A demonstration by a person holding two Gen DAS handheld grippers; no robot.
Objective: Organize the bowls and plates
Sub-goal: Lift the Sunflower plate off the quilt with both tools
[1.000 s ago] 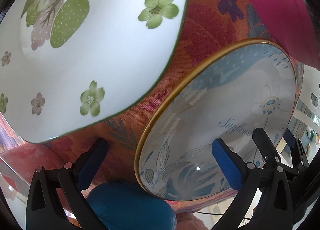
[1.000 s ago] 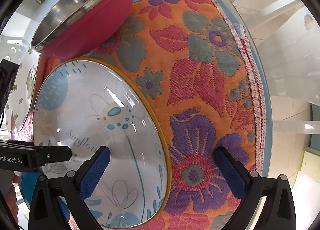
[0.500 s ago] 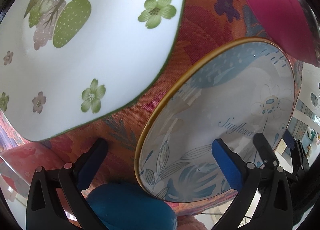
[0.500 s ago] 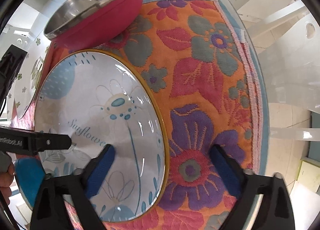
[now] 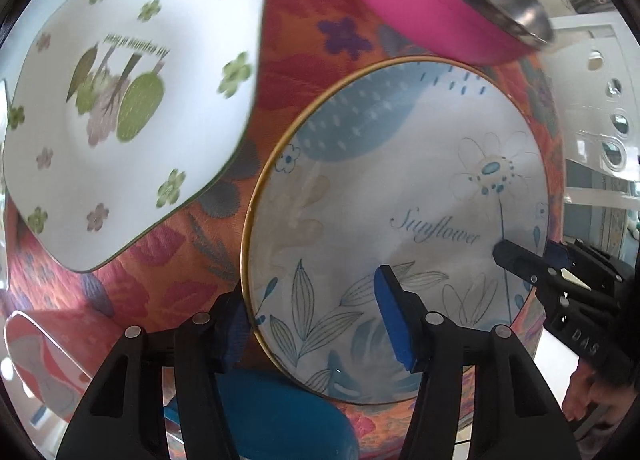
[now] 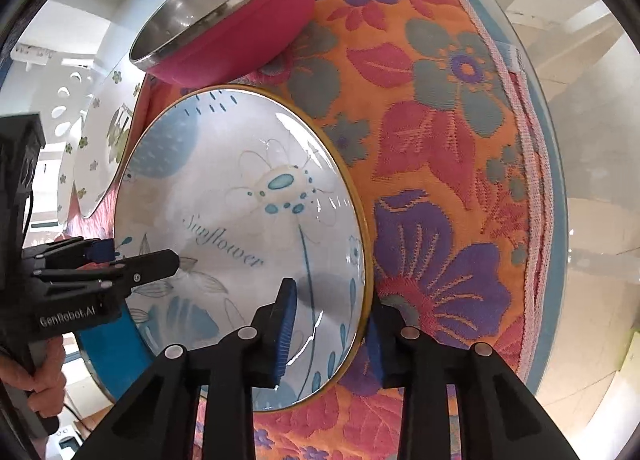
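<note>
Orange floral woven cloth (image 6: 432, 164) covers the counter; a white chair and pale floor show beyond its far edge.

Landmark: round white plate with blue flower print, gold rim and the word "Sunflower" (image 5: 400, 200) (image 6: 240, 228), lying on the cloth.

Other items relative to it:
- White plate with green flower print and wavy edge (image 5: 132, 108) (image 6: 104, 148), to its left, apart from it.
- Pink bowl with steel lining (image 6: 228, 16) (image 5: 440, 8), just beyond its far rim.
- Blue rounded object (image 5: 280, 416), at its near-left edge, partly under it; identity cannot be told.

Change noted: half a second ago both pairs of tongs stood wide open, one finger over the plate and one outside. Now both have narrowed across the rim.
- Left tongs (image 5: 316, 324): one blue pad (image 5: 394, 320) over the plate face, the other at the left rim edge; closing, contact not confirmed.
- Right tongs (image 6: 332, 332): one pad (image 6: 286, 324) on the plate face, the other outside and below the right rim; appears clenched on the rim.

Judgement: the plate is being grasped from two sides for lifting. Likely destination is a stack with the other plate. Risk: glazed rim slipping if one side grips late.
</note>
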